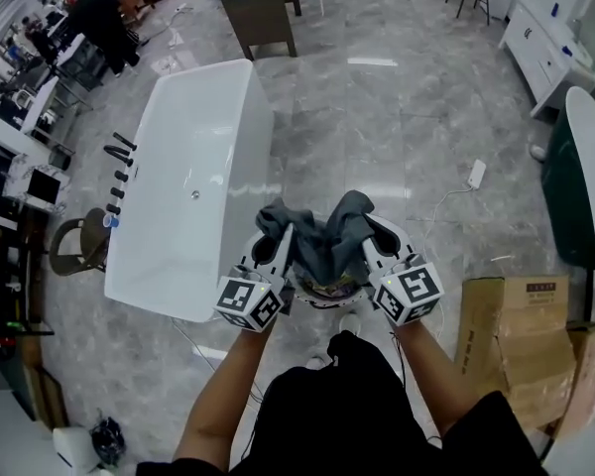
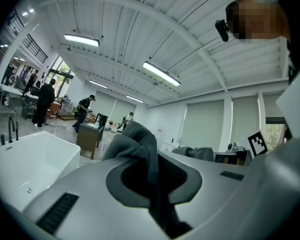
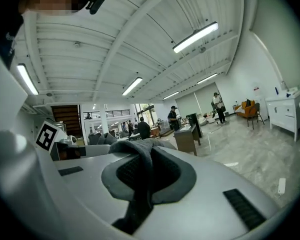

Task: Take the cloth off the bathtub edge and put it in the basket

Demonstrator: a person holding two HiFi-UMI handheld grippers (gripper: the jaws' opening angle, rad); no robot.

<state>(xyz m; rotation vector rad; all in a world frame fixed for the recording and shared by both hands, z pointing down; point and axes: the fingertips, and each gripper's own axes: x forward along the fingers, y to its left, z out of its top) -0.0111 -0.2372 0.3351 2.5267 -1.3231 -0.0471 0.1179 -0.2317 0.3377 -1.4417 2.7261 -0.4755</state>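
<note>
Grey marble floor fills the head view, with the white bathtub (image 1: 193, 186) on the left and open floor beyond it and to the right. You hold the dark grey cloth (image 1: 322, 236) up between both tools, clear of the bathtub edge. The left gripper (image 1: 275, 241) pinches its left end and the right gripper (image 1: 375, 238) pinches its right end, and the middle sags between them. Directly below the cloth, just near of the bathtub's near right corner, shows the pale rim of the basket (image 1: 349, 297); most of it is hidden. A cardboard box (image 1: 516, 335) stands close on your right; its print is too small to read. A white power strip (image 1: 476, 174) lies on the floor farther right, well apart from the basket.

From the left gripper view, your left gripper (image 2: 155, 184) has its jaws pressed together on the cloth (image 2: 140, 149), which bunches up over the tips. The bathtub (image 2: 30, 164) sits low on the left, and the right tool's square marker (image 2: 257, 143) shows on the right.

From the right gripper view, your right gripper (image 3: 147, 176) is likewise clamped on a fold of the cloth (image 3: 140, 151). A dark cabinet (image 3: 187, 136) stands far off, with bare floor to the right.
</note>
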